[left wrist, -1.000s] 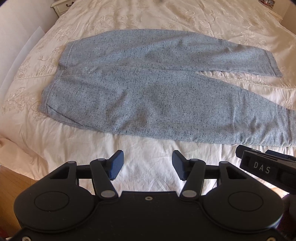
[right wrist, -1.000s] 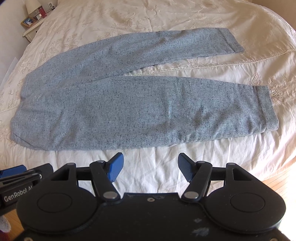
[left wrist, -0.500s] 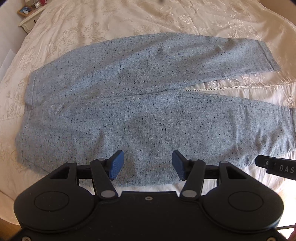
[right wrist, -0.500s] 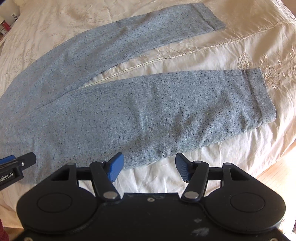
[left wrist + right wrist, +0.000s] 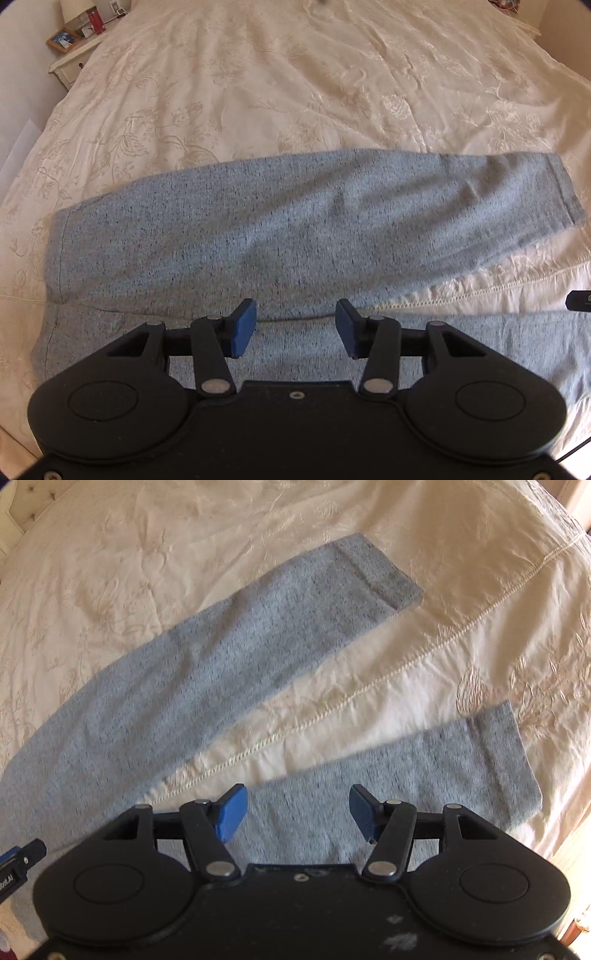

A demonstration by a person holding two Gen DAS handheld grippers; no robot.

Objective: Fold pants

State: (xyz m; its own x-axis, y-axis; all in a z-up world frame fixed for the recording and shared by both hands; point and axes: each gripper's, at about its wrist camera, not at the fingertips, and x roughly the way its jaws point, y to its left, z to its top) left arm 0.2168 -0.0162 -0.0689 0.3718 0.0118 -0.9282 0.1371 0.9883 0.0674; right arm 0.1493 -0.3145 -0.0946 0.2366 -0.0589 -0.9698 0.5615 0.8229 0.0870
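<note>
1. You have not started folding: the grey sweatpants (image 5: 258, 236) lie flat and unfolded across the middle of the left view, both legs spread apart on the cream bedspread (image 5: 295, 81).
2. Your left gripper (image 5: 295, 328) hangs released, empty, over the crotch area.
3. Your right gripper (image 5: 295, 812) is likewise spread wide, above the near leg at lower centre (gripping nothing).
4. The fabric looks like soft heathered knit with ribbed cuffs (image 5: 384, 572); the bedspread is embroidered and slightly wrinkled.
</note>
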